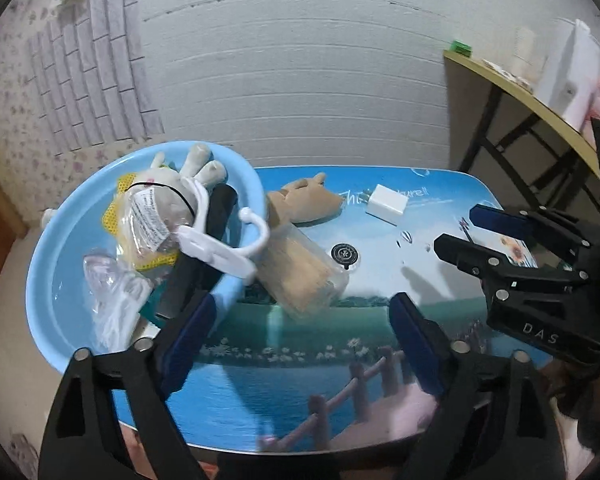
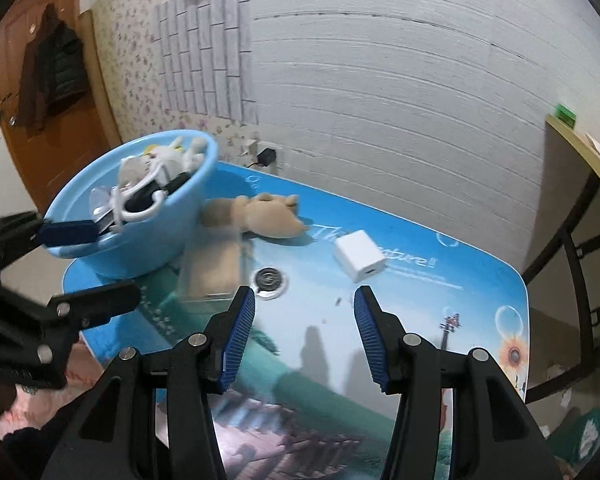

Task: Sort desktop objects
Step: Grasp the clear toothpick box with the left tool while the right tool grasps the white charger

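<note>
Grippers both hang empty over a small table (image 2: 480,280) printed with a lake-and-sky scene. Seen from the left wrist, the left gripper (image 1: 300,324) has its blue-padded fingers (image 1: 414,344) spread wide with nothing between them. The right gripper (image 2: 304,320) holds its fingers (image 2: 240,336) partly apart, also released, with bare tabletop between the pads.

A light blue basin (image 1: 52,272) sits at 10 o'clock in the left wrist view, overhanging the table's edge. It holds a bagged grey plush toy (image 1: 160,208), a white plastic hook (image 1: 228,248), a black bar (image 1: 216,220) and some crumpled clear wrapping (image 1: 112,292).

Still on the tabletop, a brown plush toy (image 1: 304,200) lies at 12 o'clock, just beside the basin. A clear jar of tan sticks (image 1: 300,268) leans against the basin's wall. A round black disc (image 1: 345,254) rests just beside the jar, and a white charger cube (image 1: 388,204) sits at 1 o'clock, apart from the rest
</note>
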The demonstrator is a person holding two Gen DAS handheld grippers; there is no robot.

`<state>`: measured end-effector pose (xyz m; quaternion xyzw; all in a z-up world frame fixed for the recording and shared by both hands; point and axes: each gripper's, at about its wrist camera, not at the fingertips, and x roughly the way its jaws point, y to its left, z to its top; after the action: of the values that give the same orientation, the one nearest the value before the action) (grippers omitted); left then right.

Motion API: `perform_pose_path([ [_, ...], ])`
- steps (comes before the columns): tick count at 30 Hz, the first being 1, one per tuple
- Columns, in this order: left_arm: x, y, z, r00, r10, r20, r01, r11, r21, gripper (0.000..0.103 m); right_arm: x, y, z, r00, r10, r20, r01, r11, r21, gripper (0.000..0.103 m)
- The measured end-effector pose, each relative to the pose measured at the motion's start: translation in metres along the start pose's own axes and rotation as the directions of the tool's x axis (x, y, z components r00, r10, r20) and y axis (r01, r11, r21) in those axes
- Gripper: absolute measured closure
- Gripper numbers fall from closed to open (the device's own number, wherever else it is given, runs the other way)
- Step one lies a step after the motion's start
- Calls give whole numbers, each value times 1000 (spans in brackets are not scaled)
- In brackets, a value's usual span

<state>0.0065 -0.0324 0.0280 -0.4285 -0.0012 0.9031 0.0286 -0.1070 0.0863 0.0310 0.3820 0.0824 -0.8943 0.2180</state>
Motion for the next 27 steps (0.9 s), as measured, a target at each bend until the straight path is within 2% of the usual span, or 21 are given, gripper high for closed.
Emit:
perform_pose_path([
  [5, 20, -22, -2, 999, -5, -33, 3, 998, -60, 14, 10, -14, -3, 1000, -3, -4, 3, 1000, 11, 56],
  [8, 39, -26, -6, 998, 29, -62, -34, 995, -96, 14, 22, -27, -2, 1000, 7, -6, -7, 999, 37, 56],
  [12, 70, -20, -15, 990, 52, -131, -73, 985, -157, 14, 29, -37, -7, 1000, 15, -15, -14, 999, 35, 56],
  [18, 91, -12, -6, 986, 86, -144, -115, 972, -205, 14, 47, -49, -8, 999, 38, -28, -36, 998, 48, 56],
  [27, 119, 9, -3, 975, 80, -210, -139, 949, -282, 14, 92, -52, 15, 994, 79, -82, -79, 997, 1, 56],
])
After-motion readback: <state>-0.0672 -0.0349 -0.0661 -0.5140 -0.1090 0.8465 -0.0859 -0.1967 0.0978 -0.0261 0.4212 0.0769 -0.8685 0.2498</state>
